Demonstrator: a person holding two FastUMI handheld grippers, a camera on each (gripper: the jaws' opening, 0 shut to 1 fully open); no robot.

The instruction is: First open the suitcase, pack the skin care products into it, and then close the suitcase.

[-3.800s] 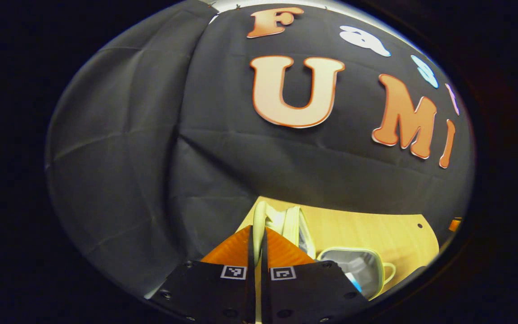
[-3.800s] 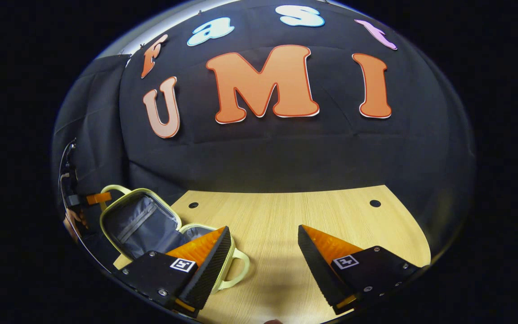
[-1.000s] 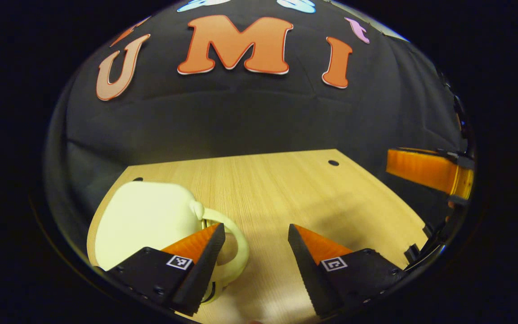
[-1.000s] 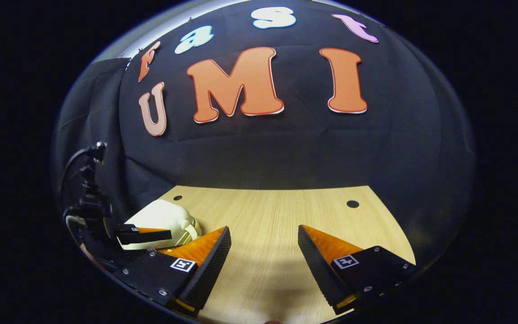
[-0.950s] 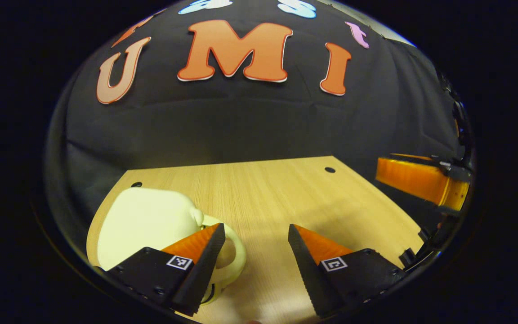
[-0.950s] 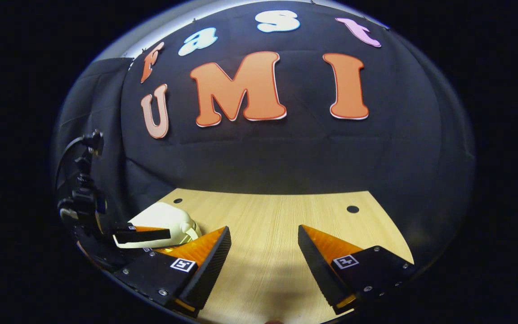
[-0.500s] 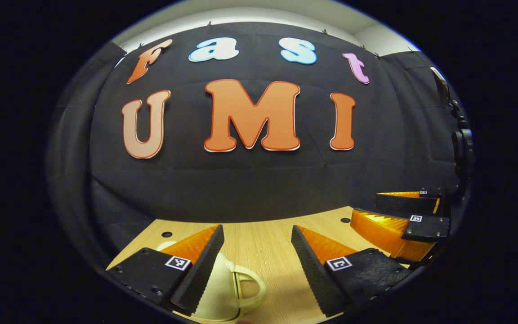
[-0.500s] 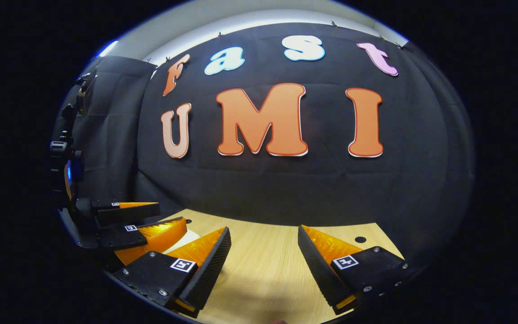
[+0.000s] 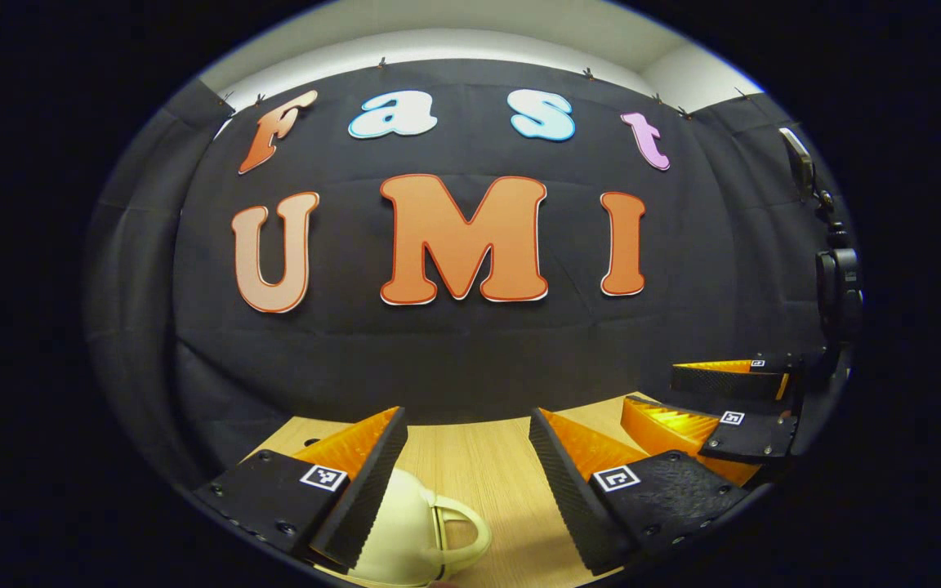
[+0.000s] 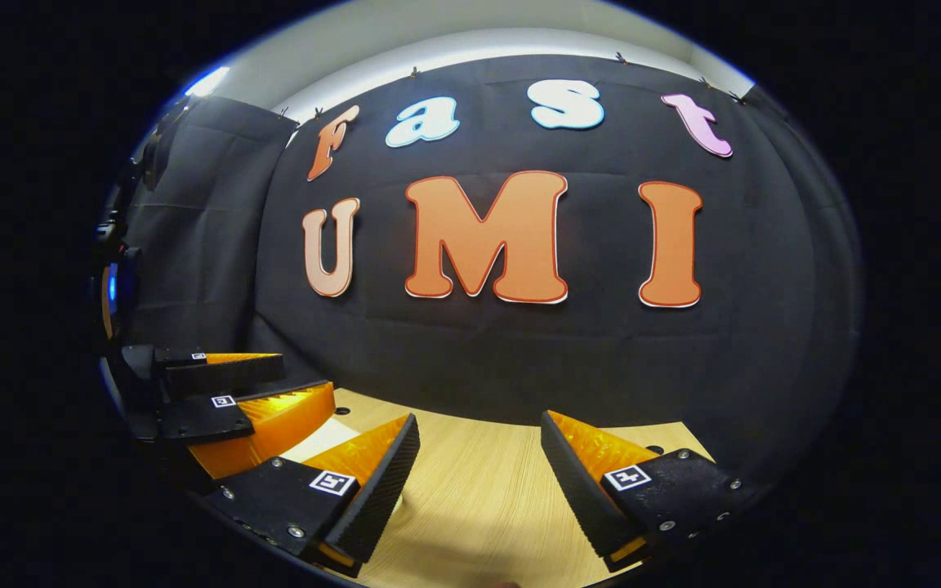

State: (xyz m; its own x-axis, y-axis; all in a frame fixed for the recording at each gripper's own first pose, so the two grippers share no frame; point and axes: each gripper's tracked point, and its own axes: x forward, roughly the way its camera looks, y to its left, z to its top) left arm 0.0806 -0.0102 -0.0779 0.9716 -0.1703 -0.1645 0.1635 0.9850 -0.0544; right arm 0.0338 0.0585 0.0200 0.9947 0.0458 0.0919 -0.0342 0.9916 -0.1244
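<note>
Both jaws spread wide and empty, the left gripper [image 9: 467, 425] hangs over the closed suitcase [image 9: 405, 531] on the table [image 10: 470, 490], the right gripper [image 10: 479, 429] beside it — an unlatched lid could spring open if nudged.

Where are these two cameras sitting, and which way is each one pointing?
Left gripper view: rides on the left gripper, facing the black cloth wall over the pale wooden table; its own two open fingers show low down, a closed pale cream suitcase beneath them, the right gripper at right.
Right gripper view: rides on the right gripper, facing the same wall; its own open fingers show, with the left gripper at left.
Shared: the wall, the table, and each other's gripper.
</note>
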